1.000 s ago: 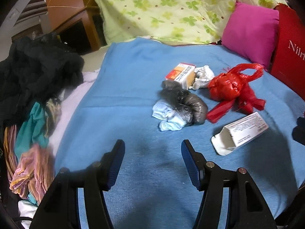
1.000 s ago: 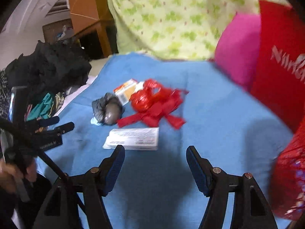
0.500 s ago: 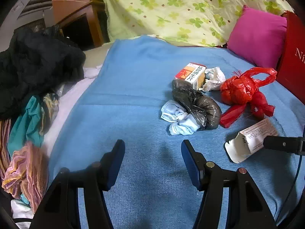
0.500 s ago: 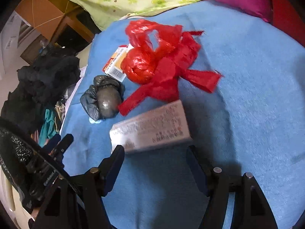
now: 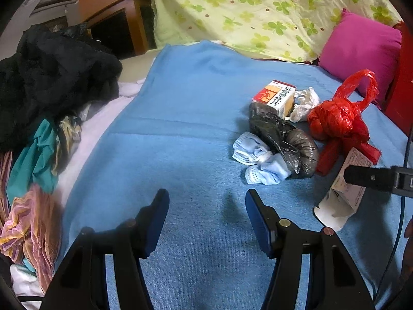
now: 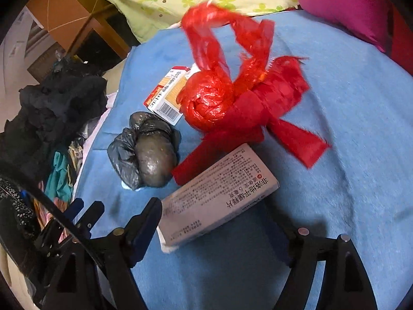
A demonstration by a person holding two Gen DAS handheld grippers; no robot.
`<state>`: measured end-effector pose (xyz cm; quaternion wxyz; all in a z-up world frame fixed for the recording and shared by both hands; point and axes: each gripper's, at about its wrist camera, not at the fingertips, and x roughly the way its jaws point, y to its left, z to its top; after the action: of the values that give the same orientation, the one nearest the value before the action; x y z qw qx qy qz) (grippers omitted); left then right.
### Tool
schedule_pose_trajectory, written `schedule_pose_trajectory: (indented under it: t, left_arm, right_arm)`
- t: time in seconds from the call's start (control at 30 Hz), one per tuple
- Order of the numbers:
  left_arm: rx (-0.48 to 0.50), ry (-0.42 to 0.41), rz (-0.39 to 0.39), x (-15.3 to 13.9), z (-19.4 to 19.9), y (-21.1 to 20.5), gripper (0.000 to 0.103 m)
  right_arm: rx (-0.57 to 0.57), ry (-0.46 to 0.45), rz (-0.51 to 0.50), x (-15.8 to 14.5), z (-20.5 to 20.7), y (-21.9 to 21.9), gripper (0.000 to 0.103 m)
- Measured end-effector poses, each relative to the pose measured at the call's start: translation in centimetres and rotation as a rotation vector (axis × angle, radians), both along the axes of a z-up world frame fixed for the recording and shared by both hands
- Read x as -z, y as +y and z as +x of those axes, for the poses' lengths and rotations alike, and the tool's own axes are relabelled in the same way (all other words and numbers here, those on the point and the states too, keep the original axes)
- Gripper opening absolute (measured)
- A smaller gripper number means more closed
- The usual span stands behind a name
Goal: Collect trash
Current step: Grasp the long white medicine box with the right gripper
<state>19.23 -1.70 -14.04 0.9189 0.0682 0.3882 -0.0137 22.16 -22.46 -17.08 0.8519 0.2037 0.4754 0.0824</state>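
Observation:
Trash lies on a blue blanket (image 5: 185, 118): a white medicine box (image 6: 219, 196), a knotted red plastic bag (image 6: 232, 98), a tied black bag (image 6: 147, 152), an orange-and-white box (image 5: 277, 97), blue face masks (image 5: 258, 160) and crumpled white wrap (image 5: 306, 100). My right gripper (image 6: 211, 219) is open, its jaws on either side of the white box's near end; the box hides the right fingertip. It shows in the left wrist view (image 5: 371, 178) over the white box (image 5: 340, 196). My left gripper (image 5: 206, 217) is open and empty above bare blanket, short of the masks.
A pile of dark and coloured clothes (image 5: 44, 98) lies along the blanket's left side. A pink pillow (image 5: 358, 49), a red bag (image 5: 402, 82) and a green-flowered sheet (image 5: 258, 10) stand at the back. A wooden cabinet (image 5: 111, 13) is at the back left.
My right gripper has dropped down and forward onto the white box, which now sits between its jaws. My left gripper has drifted slightly left, still open.

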Motion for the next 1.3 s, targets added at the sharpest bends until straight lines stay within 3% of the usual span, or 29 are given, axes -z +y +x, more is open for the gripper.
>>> schedule_pose_trajectory:
  t: [0.13,0.37,0.77,1.3]
  left_arm:
    - [-0.010,0.007,0.005,0.2,0.3,0.1,0.062]
    - [-0.021,0.013,0.009,0.4,0.5,0.3,0.062]
    - [-0.015,0.018,0.027,0.6,0.4,0.0,0.062]
    - [-0.021,0.031,0.038,1.1,0.6,-0.1,0.062]
  right_arm:
    - [0.023,-0.004,-0.020,0.0,0.9,0.7,0.087]
    - [0.012,-0.027,-0.177,0.1,1.2,3.0,0.087]
    - [-0.016,-0.059,-0.354,0.1,0.9,4.7,0.076]
    - [-0.088,-0.094,-0.456,0.5,0.0,6.5,0.065]
